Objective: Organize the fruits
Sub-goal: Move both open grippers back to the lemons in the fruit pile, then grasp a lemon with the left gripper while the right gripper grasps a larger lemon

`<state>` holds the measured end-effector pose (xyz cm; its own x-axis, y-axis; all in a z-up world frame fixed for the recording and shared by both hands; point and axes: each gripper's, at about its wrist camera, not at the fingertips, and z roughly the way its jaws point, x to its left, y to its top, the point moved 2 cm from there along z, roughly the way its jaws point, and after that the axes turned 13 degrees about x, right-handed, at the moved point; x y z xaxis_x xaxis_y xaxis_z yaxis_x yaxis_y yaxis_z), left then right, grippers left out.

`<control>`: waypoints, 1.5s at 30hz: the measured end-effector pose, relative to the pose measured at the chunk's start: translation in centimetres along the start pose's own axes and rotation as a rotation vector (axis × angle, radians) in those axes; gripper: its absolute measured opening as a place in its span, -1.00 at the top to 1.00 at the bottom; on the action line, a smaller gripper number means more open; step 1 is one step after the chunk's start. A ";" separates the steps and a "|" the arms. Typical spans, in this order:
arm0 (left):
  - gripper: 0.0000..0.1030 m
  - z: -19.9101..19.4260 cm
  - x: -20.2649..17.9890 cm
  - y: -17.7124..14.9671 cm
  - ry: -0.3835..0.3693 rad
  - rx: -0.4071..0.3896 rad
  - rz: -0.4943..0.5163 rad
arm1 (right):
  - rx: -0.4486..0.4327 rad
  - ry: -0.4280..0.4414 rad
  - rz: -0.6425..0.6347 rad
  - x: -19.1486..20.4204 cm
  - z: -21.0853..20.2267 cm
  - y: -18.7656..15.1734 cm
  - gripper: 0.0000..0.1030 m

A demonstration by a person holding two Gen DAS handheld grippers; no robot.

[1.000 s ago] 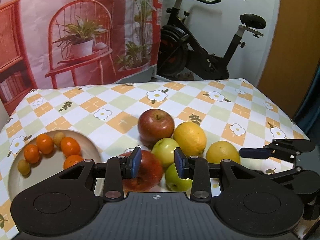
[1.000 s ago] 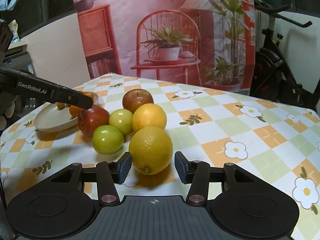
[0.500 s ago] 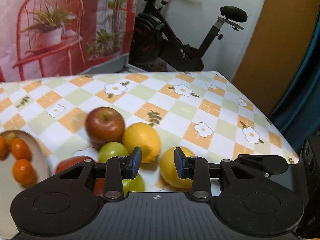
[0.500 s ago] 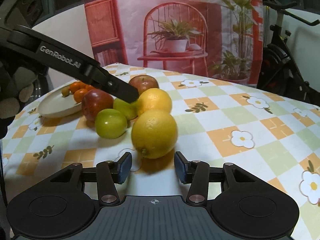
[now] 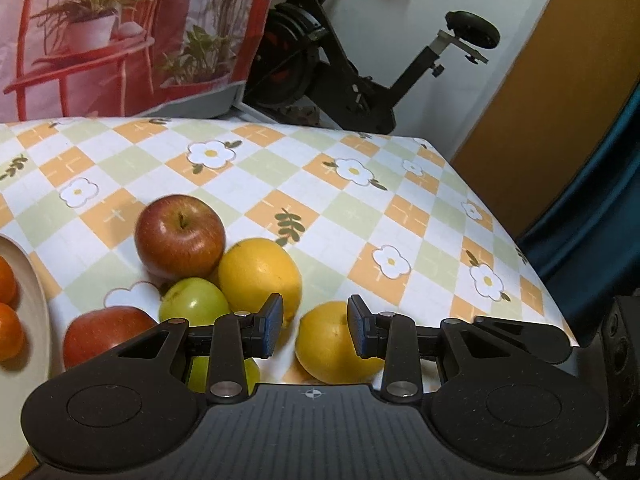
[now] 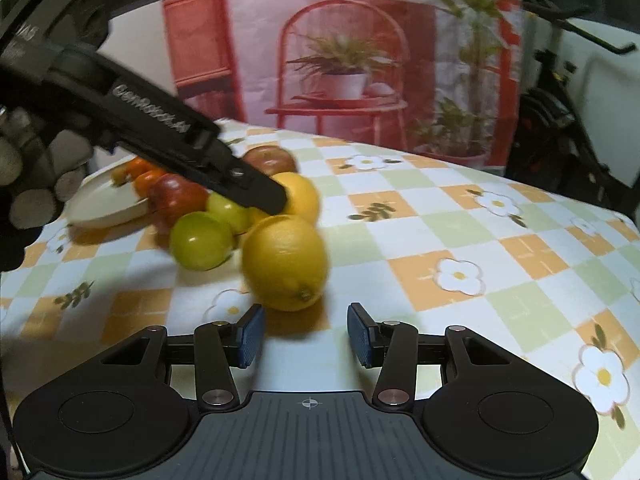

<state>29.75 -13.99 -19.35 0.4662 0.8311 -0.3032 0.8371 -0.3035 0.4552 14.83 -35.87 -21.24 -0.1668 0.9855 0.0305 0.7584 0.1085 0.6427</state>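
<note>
Left wrist view: no legible writing shows on the left gripper, whose blue-padded fingers stand narrowly apart and hold nothing. Beyond them a yellow lemon lies on the checked, flower-printed tablecloth, partly hidden by the right-hand pad; whether that pad touches it cannot be told. Just left of the lemon is an orange, with a red apple behind it and a green apple in front of that, the three bunched together. A second red apple and a second green fruit sit lower, partly covered by the gripper body. At the left edge, a cream plate carries small tangerines. An exercise bike and a printed backdrop of a red chair with potted plants stand behind the table.

Right wrist view: the words "GenRobot.AI" are printed in white along the side of the left gripper, which reaches in from the upper left, its tip over the orange and the fruit cluster; a gloved hand grips it at the frame edge. The right gripper has its blue pads a modest gap apart, empty, resting short of the lemon, which lies on the cloth just ahead of them and apart from both. The picture is somewhat blurred. A green apple, a red apple and the plate of tangerines lie behind
</note>
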 end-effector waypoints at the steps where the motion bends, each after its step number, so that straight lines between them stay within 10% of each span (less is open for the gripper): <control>1: 0.28 0.1 -0.1 0.0 -0.006 0.005 0.001 | 0.003 -0.001 -0.014 0.3 0.2 0.1 0.18; 45: 0.23 1.0 0.3 -0.8 -0.133 0.016 -0.020 | -0.004 0.019 -0.002 0.3 1.5 0.6 0.16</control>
<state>29.51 -13.97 -20.68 0.4822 0.7685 -0.4206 0.8506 -0.2959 0.4346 16.22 -35.33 -22.00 -0.1802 0.9827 0.0433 0.7557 0.1101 0.6456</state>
